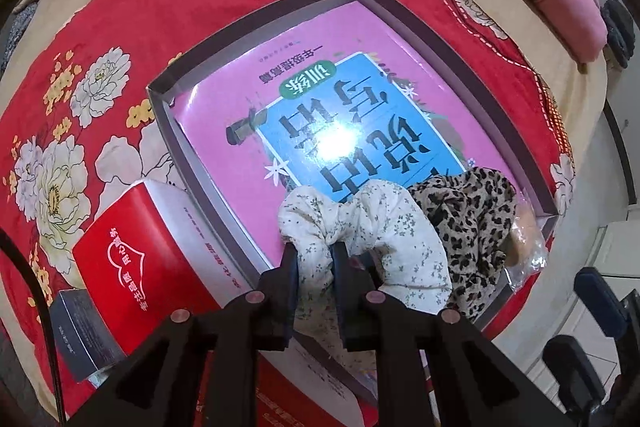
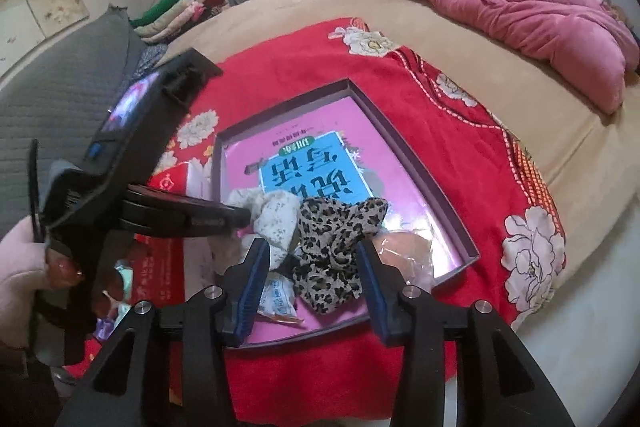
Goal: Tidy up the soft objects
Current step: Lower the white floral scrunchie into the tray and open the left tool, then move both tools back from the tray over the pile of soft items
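the left gripper (image 1: 314, 259), low in the centre of the left wrist view, has its black fingers (image 1: 290, 267) pinched nearly together on a fold of the white floral scrunchie (image 1: 360, 223). that scrunchie lies in the lower middle of the frame, inside the shallow purple box (image 1: 256, 27) and on top of the pink book (image 1: 224, 99) that fills it. touching its right side is the leopard scrunchie (image 1: 472, 219), in the box's lower right corner beside a clear plastic bag (image 1: 528, 251).

in the right wrist view the right gripper (image 2: 314, 263) hangs with its blue-padded fingers (image 2: 256, 275) partly apart — one on each side of the leopard scrunchie (image 2: 332, 247), not pressing it. a small wrapped packet (image 2: 278, 303) lies by the left pad. the box sits on a red flowered cloth (image 2: 460, 155) over the bed.
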The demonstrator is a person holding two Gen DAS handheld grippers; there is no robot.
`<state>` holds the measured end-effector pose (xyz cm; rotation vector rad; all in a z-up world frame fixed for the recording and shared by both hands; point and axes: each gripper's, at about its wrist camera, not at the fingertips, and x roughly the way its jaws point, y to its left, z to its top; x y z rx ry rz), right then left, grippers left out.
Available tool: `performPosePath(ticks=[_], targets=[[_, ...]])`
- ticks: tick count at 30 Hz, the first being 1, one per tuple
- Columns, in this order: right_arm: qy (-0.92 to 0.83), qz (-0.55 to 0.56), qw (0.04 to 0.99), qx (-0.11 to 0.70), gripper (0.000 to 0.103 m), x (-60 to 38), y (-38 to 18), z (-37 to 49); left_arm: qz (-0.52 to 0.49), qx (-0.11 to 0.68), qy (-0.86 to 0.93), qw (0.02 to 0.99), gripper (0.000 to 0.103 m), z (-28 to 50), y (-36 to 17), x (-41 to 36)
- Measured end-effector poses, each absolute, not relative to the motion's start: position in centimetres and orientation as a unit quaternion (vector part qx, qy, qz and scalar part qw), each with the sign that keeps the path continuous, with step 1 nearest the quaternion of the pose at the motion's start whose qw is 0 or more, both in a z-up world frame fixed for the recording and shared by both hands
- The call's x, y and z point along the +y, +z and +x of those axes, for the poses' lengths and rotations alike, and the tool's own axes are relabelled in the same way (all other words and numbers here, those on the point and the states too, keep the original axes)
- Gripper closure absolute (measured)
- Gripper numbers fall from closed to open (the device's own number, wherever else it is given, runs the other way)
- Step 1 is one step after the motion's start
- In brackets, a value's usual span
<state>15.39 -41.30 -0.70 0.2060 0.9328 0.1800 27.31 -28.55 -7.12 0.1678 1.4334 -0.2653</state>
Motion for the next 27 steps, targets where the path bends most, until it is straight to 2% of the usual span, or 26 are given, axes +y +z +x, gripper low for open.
performPosePath(ticks=[2,6,9,14,18,22,26,27], targets=[[0.086,0.102,0.885,0.447,0.056,-41.4,-0.4,15.4,0.079,0.652,-0.124,0.744,0.077,27.1,-6.9,-28.8],[0.078,0.102,0.887,0.443,0.055,-41.6,0.1,15.1,0.079,0.651,-0.130,0.744,0.071,26.9,-6.6,-28.9],[0.074,0.106,0.888,0.442,0.047,-41.8,0.3,15.0,0.070,0.657,-0.137,0.738,0.065,26.8,-6.6,-28.7],[0.065,0.106,0.890,0.438,0.045,-42.2,1.0,14.6,0.063,0.653,-0.142,0.741,0.061,26.1,-6.0,-28.3],[0.058,0.111,0.892,0.434,0.043,-42.6,1.4,14.2,0.043,0.646,-0.156,0.746,0.045,25.8,-5.4,-27.7],[0.047,0.117,0.893,0.432,0.042,-42.8,1.6,14.0,0.028,0.634,-0.163,0.755,0.045,25.2,-4.1,-26.9],[0.034,0.112,0.895,0.430,0.042,-42.9,1.9,13.7,0.023,0.613,-0.158,0.774,0.036,24.6,-2.5,-26.1],[0.031,0.111,0.896,0.430,0.037,-42.9,2.0,13.7,0.018,0.610,-0.157,0.776,0.036,24.4,-2.2,-25.8]])
